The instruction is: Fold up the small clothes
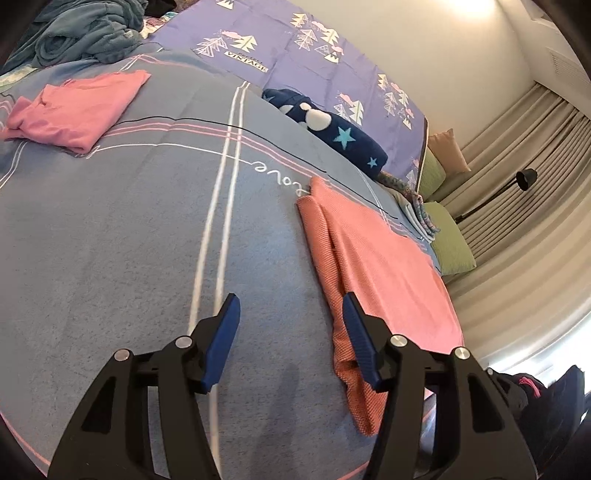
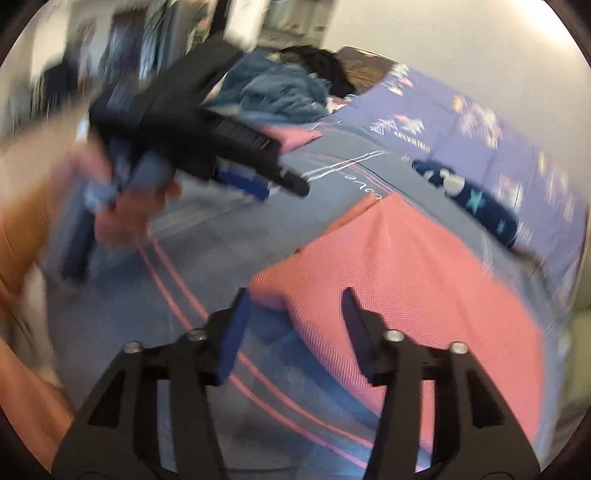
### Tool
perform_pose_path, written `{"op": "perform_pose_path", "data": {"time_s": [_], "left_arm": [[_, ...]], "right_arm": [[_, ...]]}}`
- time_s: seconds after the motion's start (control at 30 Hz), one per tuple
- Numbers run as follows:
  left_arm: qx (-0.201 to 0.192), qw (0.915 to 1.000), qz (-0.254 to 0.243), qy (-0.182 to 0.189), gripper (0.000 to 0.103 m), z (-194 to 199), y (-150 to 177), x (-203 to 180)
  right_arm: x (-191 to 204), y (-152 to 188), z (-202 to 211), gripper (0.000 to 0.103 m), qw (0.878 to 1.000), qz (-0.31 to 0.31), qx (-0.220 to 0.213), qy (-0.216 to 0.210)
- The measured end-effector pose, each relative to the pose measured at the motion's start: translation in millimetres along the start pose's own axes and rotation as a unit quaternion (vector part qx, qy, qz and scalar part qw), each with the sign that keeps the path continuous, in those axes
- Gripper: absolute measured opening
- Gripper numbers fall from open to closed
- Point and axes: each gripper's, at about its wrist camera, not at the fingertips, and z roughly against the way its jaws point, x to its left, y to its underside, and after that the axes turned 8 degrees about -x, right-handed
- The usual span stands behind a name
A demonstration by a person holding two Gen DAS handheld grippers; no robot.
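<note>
A coral-pink garment (image 1: 384, 273) lies flat on the grey-blue bedspread (image 1: 129, 240), its left edge folded over into a long band. My left gripper (image 1: 291, 306) is open and empty just above the bedspread, its right finger over the garment's folded edge. In the blurred right wrist view the same garment (image 2: 406, 280) fills the middle and right. My right gripper (image 2: 295, 299) is open and empty above the garment's near left corner. The left gripper (image 2: 258, 181) shows there at upper left, held in a hand.
A folded pink garment (image 1: 74, 107) lies at the far left of the bed. A navy star-print cloth (image 1: 332, 129), a purple tree-print sheet (image 1: 295, 48) and a heap of teal blankets (image 1: 77, 33) lie behind. Green cushions (image 1: 450, 240), curtains and a black lamp stand beyond the bed's right edge.
</note>
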Motion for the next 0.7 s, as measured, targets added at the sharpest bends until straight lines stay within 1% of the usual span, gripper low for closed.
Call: {"op": "perform_pose_path", "data": {"time_s": [0.07,0.1,0.17,0.27,0.33,0.37,0.4,0.43,0.47,0.53,0.57,0.63,0.7], "left_arm": [[-0.002,1.0000,0.005,-0.004,0.058,2,0,4],[-0.004,0.9999,0.009,-0.006,0.058,4,1,6],[-0.005,0.9999,0.013,-0.003,0.058,6,2,9],[0.010,0.9997,0.017,0.012,0.058,5,6,8],[0.014,0.9997,0.012,0.018,0.058,7,9,5],[0.011,0.9998,0.009,0.017,0.058,9,11,4],[0.010,0.9998,0.010,0.014,0.058,11,12,5],[0.009,0.9998,0.014,0.009,0.058,13,13,8],[0.006,0.9998,0.019,0.006,0.058,15,13,10],[-0.001,0.9996,0.028,0.000,0.058,21,12,15],[-0.003,0.9996,0.029,-0.001,0.058,23,12,17],[0.000,0.9996,0.027,0.003,0.058,23,11,19],[0.008,0.9995,0.028,0.011,0.058,18,9,17]], "right_arm": [[18,7,-7,0.052,0.998,0.057,0.021,0.034],[24,12,-12,0.052,0.994,0.085,0.028,0.055],[31,18,-17,0.053,0.989,0.119,0.024,0.089],[36,17,-29,0.054,0.984,0.133,0.019,0.120],[40,13,-37,0.051,0.982,0.139,0.006,0.129],[40,10,-43,0.044,0.982,0.141,0.002,0.127],[42,7,-48,0.031,0.981,0.146,-0.002,0.126],[46,6,-51,0.023,0.981,0.150,-0.004,0.123],[51,3,-55,0.011,0.981,0.156,-0.002,0.117],[50,1,-49,0.009,0.983,0.142,-0.018,0.116],[45,-1,-43,0.008,0.986,0.126,-0.027,0.108],[27,-6,-26,0.008,0.994,0.068,-0.044,0.070],[14,-8,-19,0.009,0.998,0.022,-0.043,0.032]]}}
